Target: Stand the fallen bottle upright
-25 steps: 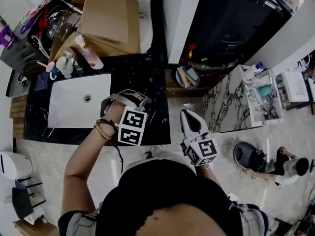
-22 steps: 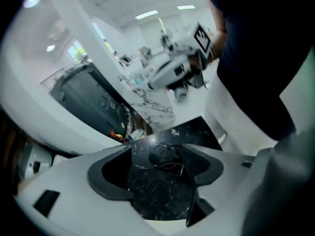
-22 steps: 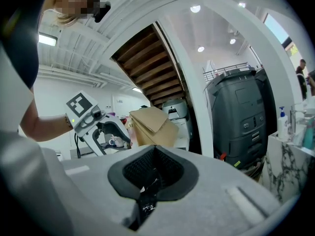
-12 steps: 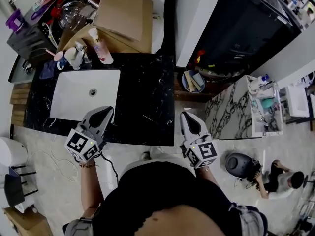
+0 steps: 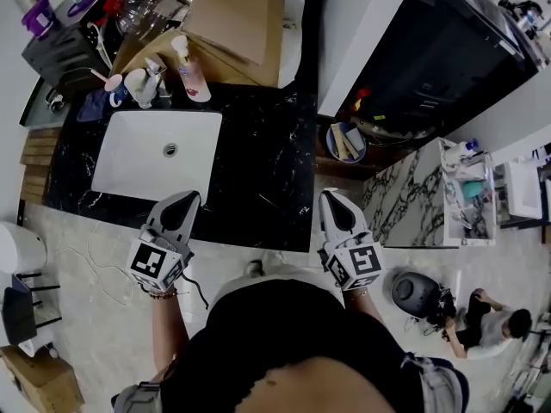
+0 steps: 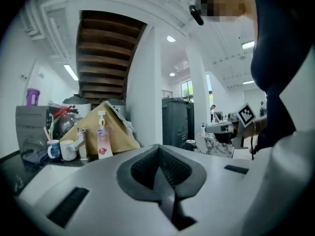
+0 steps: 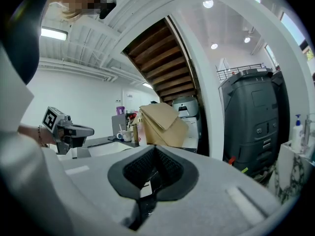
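A pink pump bottle point(image 5: 191, 74) stands upright at the back of the black counter point(image 5: 258, 162), just behind the white sink point(image 5: 120, 175). It also shows upright in the left gripper view point(image 6: 102, 140), in front of the cardboard. My left gripper point(image 5: 183, 198) hangs at the counter's near edge, in front of the sink, shut and empty, far from the bottle. My right gripper point(image 5: 330, 198) is off the counter's near right corner, also shut with nothing in it. Each gripper shows in the other's view: the right gripper point(image 6: 221, 128) and the left gripper point(image 7: 74, 130).
Folded cardboard point(image 5: 232, 20) leans behind the bottle. White cups point(image 5: 138, 84) and a tap stand to the bottle's left, and a dark rack of utensils point(image 5: 77, 33) beyond them. A bowl of items point(image 5: 347, 140) sits right of the counter. A person point(image 5: 495, 321) crouches on the floor at right.
The left gripper has drawn back from over the counter to its near edge, rolled over and closed its jaws. The right gripper has barely moved.
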{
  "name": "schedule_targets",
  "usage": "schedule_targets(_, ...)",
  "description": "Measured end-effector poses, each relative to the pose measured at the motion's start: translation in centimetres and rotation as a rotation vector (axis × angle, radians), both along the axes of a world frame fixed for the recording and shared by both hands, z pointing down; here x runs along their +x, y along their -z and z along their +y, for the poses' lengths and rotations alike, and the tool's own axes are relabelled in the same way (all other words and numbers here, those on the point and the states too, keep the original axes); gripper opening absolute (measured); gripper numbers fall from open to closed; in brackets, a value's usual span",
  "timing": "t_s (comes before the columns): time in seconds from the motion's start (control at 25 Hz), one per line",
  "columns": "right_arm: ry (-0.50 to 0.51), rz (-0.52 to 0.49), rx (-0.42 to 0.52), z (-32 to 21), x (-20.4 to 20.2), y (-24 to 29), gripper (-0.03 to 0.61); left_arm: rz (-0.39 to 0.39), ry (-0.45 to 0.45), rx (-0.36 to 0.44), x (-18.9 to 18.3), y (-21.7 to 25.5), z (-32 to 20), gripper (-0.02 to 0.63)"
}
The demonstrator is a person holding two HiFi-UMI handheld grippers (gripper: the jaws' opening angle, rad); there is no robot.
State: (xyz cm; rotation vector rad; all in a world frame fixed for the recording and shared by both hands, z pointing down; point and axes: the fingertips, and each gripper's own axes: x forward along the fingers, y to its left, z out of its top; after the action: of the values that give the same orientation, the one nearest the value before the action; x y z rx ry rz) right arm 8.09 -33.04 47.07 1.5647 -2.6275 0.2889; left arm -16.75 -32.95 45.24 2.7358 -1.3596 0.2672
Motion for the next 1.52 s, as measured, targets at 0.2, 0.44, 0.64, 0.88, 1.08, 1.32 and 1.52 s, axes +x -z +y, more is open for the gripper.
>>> schedule_targets(0.2,-0.002,0.006,0.012,0.0,0.3,0.1,0.005,-0.009,-0.056,0.034,2.4,0.5,0.0,0.003)
schedule_targets(0.44,-0.014,0.016,0.011,0.0,0.8,-0.1,0.005,0.021,-0.044,0.033,2.1,0.4,-0.5,0.003)
schedule_targets(0.64,-0.001,0.047,0.013,0.0,0.3,0.3,0.005,0.004,-0.031,0.007,1.8,-0.3,-0.8,0.002)
schedule_targets(0.88,0.002,0.041,-0.004,0.0,0.5,0.0,0.005,-0.009,-0.064,-0.004,2.6,-0.9,-0.9,0.002)
schedule_targets(1.08,0.0,0.039,-0.007,0.0,0.6,-0.1,0.005,-0.022,-0.078,-0.024,3.2,-1.5,-0.9,0.003)
schedule_targets(1.32,0.004,0.04,-0.004,0.2,0.8,-0.1,0.005,-0.039,-0.085,-0.028,3.5,-1.5,-1.1,0.003)
schedule_targets(1.52,-0.003,0.036,-0.006,0.0,0.8,0.0,0.005,-0.043,-0.071,-0.038,3.3,-2.1,-1.3,0.003)
